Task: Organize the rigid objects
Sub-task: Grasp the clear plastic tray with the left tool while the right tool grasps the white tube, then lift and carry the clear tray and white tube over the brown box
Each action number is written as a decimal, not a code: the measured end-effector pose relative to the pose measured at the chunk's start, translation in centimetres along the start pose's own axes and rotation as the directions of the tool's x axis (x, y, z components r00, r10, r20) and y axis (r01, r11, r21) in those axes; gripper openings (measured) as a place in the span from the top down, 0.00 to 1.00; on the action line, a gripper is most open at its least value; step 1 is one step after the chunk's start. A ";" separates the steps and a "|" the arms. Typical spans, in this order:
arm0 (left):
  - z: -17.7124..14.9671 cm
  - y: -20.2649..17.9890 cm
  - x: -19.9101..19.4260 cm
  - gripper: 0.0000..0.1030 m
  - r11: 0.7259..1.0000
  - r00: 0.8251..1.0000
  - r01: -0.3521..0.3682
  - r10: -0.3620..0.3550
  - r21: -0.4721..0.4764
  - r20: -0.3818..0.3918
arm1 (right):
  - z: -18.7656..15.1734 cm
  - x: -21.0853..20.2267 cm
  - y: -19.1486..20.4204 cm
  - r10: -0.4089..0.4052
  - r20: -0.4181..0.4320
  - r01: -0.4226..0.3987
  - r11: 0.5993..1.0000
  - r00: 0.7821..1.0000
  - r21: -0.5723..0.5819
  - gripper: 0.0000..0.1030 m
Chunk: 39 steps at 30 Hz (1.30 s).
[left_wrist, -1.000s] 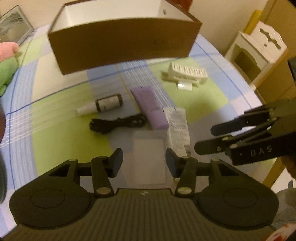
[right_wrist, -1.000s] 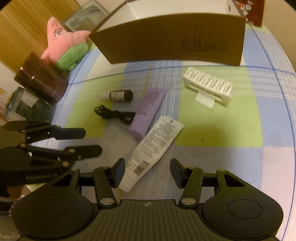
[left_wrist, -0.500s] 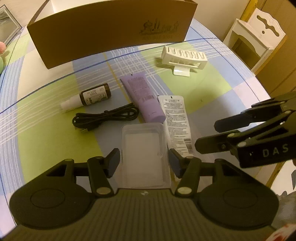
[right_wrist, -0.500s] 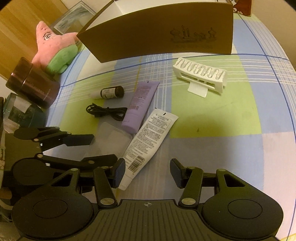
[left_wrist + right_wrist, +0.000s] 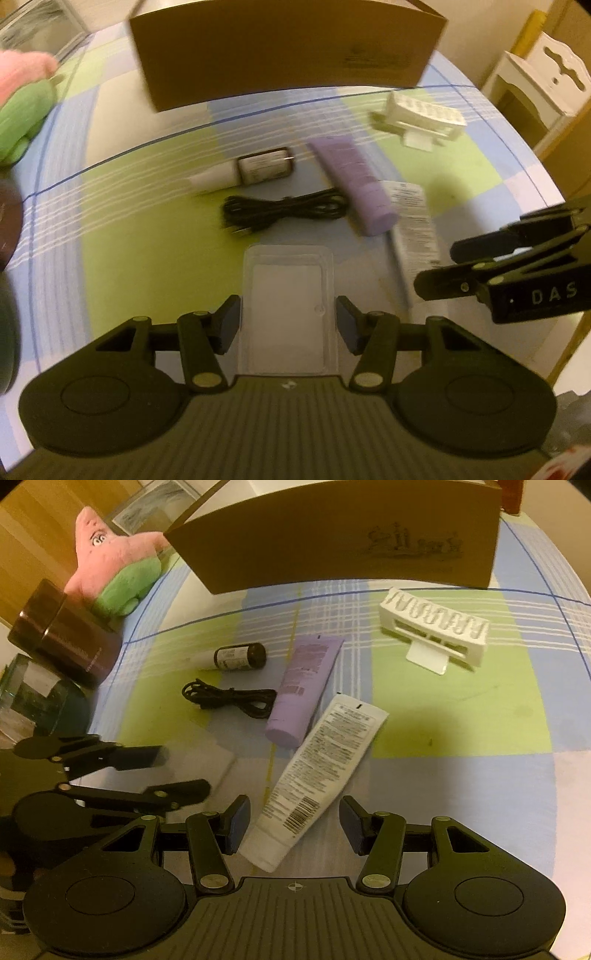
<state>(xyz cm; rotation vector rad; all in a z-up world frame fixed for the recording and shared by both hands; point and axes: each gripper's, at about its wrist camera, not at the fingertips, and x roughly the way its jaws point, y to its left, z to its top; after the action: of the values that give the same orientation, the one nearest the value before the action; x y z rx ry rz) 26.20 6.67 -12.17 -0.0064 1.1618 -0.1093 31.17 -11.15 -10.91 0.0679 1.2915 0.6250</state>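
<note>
A clear plastic case [image 5: 288, 295] lies flat on the checked cloth, between the fingers of my left gripper [image 5: 288, 322]. The pads stand close beside its long edges and the jaws are open. My right gripper [image 5: 294, 823] is open too, with the cap end of a white tube [image 5: 321, 768] lying slanted between its fingers, untouched. Beyond these lie a purple tube [image 5: 303, 686], a black cable [image 5: 232, 699], a small dark bottle [image 5: 240, 657] and a white rack [image 5: 432, 631]. A brown cardboard box [image 5: 332, 546] stands at the back. The right gripper [image 5: 443, 266] also shows from the left wrist.
A pink and green plush star [image 5: 110, 565], a dark brown jar [image 5: 62, 635] and a glass jar [image 5: 37, 694] crowd the left side. White furniture [image 5: 535, 74] stands past the table's right edge. Bare cloth lies to the right of the white tube.
Both grippers have sunk toward the table and moved forward. The clear case, earlier ahead of the left fingers, now sits between them. The white tube's end now lies between the right fingers.
</note>
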 end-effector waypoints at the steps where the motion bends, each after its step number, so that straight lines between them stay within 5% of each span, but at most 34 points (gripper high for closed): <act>1: -0.1 0.4 -0.1 0.49 1.000 1.000 -0.004 0.004 -0.007 0.001 | 0.0 0.3 0.2 -0.007 -0.004 0.007 1.000 1.000 -0.006 0.48; 11: 0.0 0.8 -0.1 0.49 1.000 1.000 0.014 -0.014 -0.005 0.003 | -0.4 1.4 0.9 -0.107 0.005 0.107 0.992 0.994 -0.060 0.48; 17: 0.2 0.6 0.0 0.49 1.000 1.000 0.025 -0.025 0.014 0.003 | -0.8 0.5 -0.8 -0.141 0.008 0.142 0.988 0.990 -0.064 0.61; 24: 0.4 0.1 0.1 0.49 0.999 1.000 0.021 -0.021 0.035 0.009 | -1.5 -0.7 -2.9 -0.143 0.065 0.147 0.988 0.988 -0.056 0.61; 39: 0.9 -1.5 1.6 0.47 0.992 0.999 -0.055 0.054 0.110 0.009 | -1.3 0.7 -1.2 -0.192 0.118 0.213 0.958 0.974 -0.194 0.60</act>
<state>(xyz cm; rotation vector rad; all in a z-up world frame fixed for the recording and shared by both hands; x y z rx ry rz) 27.51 5.03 -13.16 0.1220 1.1481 -0.1248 30.59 -12.13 -12.37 -0.2007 1.1159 0.5681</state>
